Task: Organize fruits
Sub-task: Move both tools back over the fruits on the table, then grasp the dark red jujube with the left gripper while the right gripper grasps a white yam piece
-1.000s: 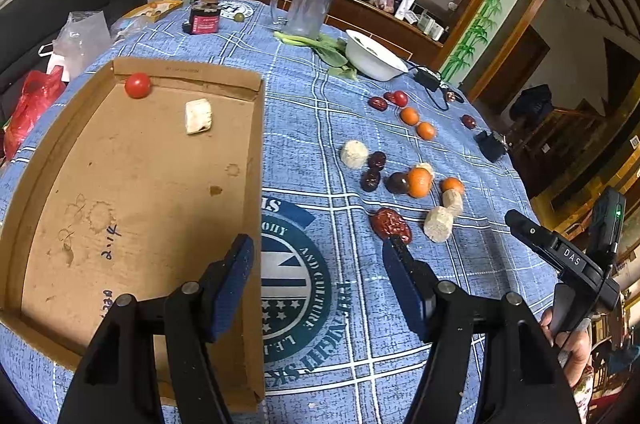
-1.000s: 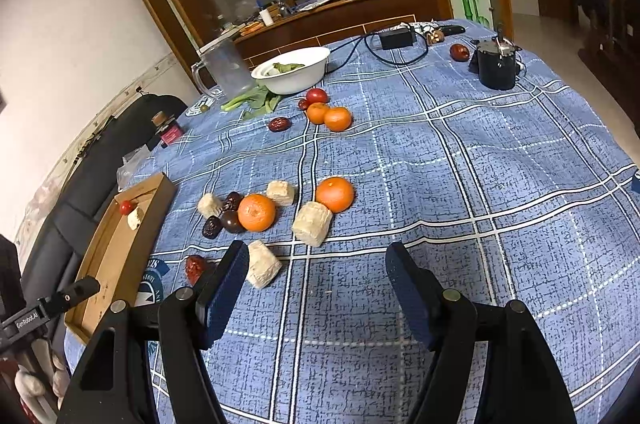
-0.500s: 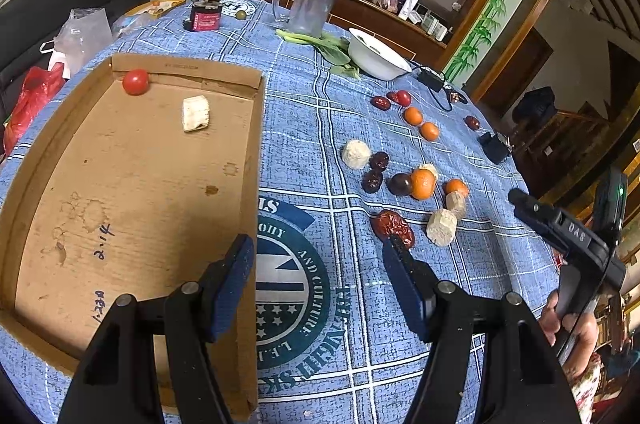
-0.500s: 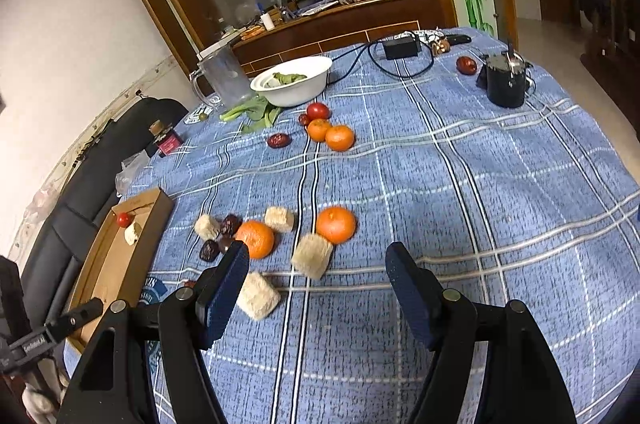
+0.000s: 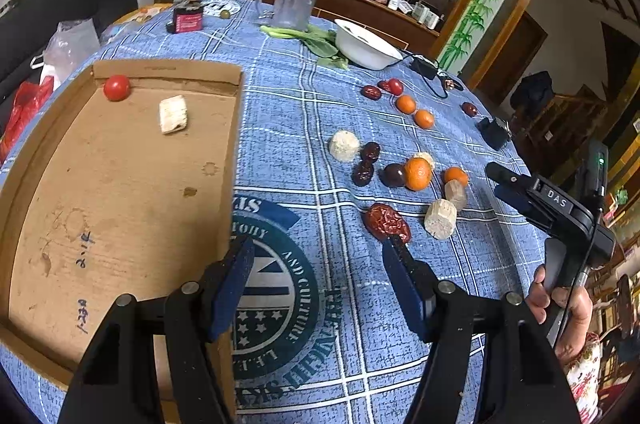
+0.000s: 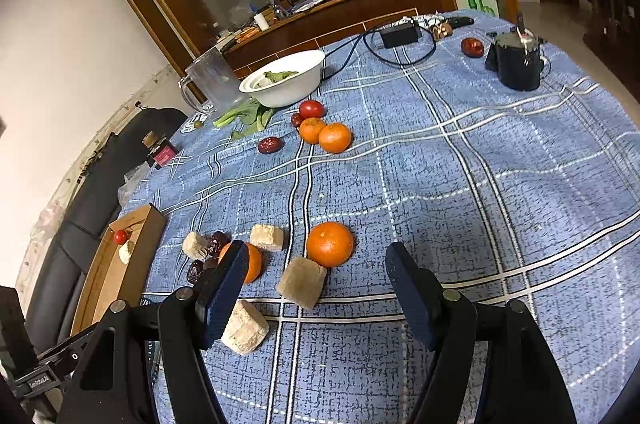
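Right under your right gripper [image 6: 312, 288], jaws apart and empty, sit a pale, rough-cut cylinder chunk [image 6: 245, 327], a tan block [image 6: 302, 282] and a glossy orange [image 6: 330, 244] on the blue checked cloth [image 6: 500, 184]. Your left gripper [image 5: 316, 284] hangs apart too, holding nothing, beside the cardboard tray [image 5: 120, 192]. Farther back in it: 1 red tomato [image 5: 116, 87], 1 pale chunk [image 5: 173, 114].

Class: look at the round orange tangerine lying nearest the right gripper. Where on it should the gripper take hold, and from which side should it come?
Grip the round orange tangerine across its widest middle, coming down from above and in front. It is a smooth ball, so lower pads would slip. A pale tan block touches its near-left side, so set the open right gripper to straddle clear of that.
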### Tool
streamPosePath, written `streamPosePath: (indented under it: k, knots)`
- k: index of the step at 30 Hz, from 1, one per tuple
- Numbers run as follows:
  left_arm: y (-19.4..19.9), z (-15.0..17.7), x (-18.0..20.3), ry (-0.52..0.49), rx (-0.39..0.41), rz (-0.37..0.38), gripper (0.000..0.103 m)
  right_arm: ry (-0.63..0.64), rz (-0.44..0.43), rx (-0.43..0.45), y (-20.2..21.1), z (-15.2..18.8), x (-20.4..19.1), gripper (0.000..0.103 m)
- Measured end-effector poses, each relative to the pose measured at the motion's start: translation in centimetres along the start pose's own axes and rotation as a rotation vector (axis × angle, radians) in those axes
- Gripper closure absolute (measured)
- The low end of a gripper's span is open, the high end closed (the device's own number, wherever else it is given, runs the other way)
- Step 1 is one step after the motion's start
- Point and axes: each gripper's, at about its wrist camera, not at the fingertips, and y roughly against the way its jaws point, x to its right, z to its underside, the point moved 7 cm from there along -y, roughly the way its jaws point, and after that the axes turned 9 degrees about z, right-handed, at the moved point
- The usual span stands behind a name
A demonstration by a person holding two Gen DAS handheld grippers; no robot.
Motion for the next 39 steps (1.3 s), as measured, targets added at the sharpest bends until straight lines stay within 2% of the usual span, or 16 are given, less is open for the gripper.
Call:
streamPosePath:
  k: [5,10,12,15,17,19,21,23,24,32,34,39]
  knots:
    - [-1.1,0.0,2.0,-0.060,-0.001,0.029,0.037,0.021,-0.036,-0.027,-0.3,0.4,-0.5,0.028]
    - [-2.7,0.3,4.0,-0.156,-0.018,0.033,0.038,0.119,-0.203,-0.077,0.5,2.0,-4.1,0.028]
    - [-3.0,0.3,4.2,-0.171,-0.020,0.023,0.038,0.168,-0.222,-0.094,0.5,2.8,-5.3,0.028]
    - [-3.1,0.1,3.7,-0.147,-0.019,0.026,0.038,0.274,-0.192,-0.111,0.0,4.1,-7.1,0.029]
    - [-3.2,0.0,3.2,-0.131,-0.017,0.025,0.043,0.315,-0.170,-0.127,-0.5,4.9,-7.6,0.036]
    - [-3.3,-0.1,3.1,-0.128,-0.022,0.024,0.048,0.356,-0.114,-0.127,-1.2,5.3,-7.9,0.038]
    - [-3.7,-0.1,3.3,-0.138,-0.028,0.035,0.051,0.365,-0.095,-0.127,-1.4,5.4,-7.9,0.043]
    - [-4.1,-0.2,3.9,-0.161,-0.032,0.045,0.051,0.365,-0.071,-0.119,-1.5,5.3,-7.3,0.058]
    - [-4.3,-0.2,4.2,-0.177,-0.033,0.051,0.051,0.359,-0.055,-0.120,-1.7,5.2,-7.0,0.061]
    - [-7.7,0.2,6.1,-0.297,-0.103,0.075,0.051,0.334,-0.068,-0.134,-1.9,5.1,-6.6,0.062]
    - [-8.2,0.3,6.1,-0.303,-0.108,0.076,0.052,0.317,-0.080,-0.141,-1.9,5.0,-6.5,0.062]
    - [-9.0,0.1,5.4,-0.269,-0.115,0.092,0.061,0.303,-0.091,-0.148,-2.0,5.1,-6.5,0.062]
